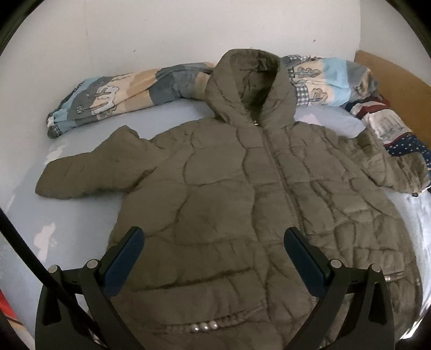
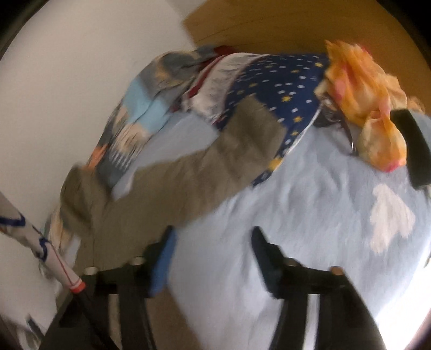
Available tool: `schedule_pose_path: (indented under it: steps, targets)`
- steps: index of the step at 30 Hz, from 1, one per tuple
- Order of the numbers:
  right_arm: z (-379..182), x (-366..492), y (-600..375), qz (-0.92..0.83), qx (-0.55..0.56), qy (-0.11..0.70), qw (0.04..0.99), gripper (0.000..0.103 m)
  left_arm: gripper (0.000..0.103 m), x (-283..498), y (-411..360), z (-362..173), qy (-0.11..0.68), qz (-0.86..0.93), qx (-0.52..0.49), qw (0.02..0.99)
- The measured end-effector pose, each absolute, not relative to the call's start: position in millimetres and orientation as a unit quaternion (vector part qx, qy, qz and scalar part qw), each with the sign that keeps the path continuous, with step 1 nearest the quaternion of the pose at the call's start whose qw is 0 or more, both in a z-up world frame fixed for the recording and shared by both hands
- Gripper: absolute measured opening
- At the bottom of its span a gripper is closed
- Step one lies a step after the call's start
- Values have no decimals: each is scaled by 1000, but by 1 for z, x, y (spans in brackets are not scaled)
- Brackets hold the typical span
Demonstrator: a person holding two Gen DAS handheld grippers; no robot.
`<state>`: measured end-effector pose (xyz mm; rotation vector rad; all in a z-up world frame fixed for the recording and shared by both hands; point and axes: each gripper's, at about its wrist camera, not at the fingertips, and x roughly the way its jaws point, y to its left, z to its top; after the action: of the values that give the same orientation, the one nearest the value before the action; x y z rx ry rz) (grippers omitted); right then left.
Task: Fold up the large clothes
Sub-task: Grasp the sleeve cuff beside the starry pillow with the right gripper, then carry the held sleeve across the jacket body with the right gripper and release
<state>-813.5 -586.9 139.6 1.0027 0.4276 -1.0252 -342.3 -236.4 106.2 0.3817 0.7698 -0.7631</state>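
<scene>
An olive-green quilted hooded jacket lies flat and zipped on the pale blue bed sheet, hood toward the wall, both sleeves spread sideways. My left gripper hovers open above the jacket's lower front, nothing between its blue-padded fingers. In the blurred right wrist view, the jacket's sleeve stretches from lower left up toward the pillow. My right gripper is open over bare sheet just beside the jacket's edge, with nothing between its jaws.
A rolled patterned blanket lies along the white wall behind the hood. A navy starred pillow and an orange cloth sit by the wooden headboard. A dark strap lies at the right. A white cable with a red tip hangs at the left.
</scene>
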Motion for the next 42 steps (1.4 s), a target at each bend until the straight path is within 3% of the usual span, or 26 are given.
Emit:
schedule_pose_path:
  steps: [4,17,23,31,42]
  targets:
    - [116,-826,-647,-494,471,184,707,44,103,-333,-238,101,371,-353,179,840]
    - [50,-849,-746,-515,507,140,677,44,103,-330,-245,84,375,-337,199,841]
    - [50,-839,-748,-505,485,131,701,17,103,-329,-244,82,375,-335,201,840]
    - [124,-829,-710,-514,428,89,738,14,103,-330,-231,96,359,-338,186,850]
    - [284,-738,-621,-434,344,58,831,13,103,-305,-197,109,362,-315,159,863]
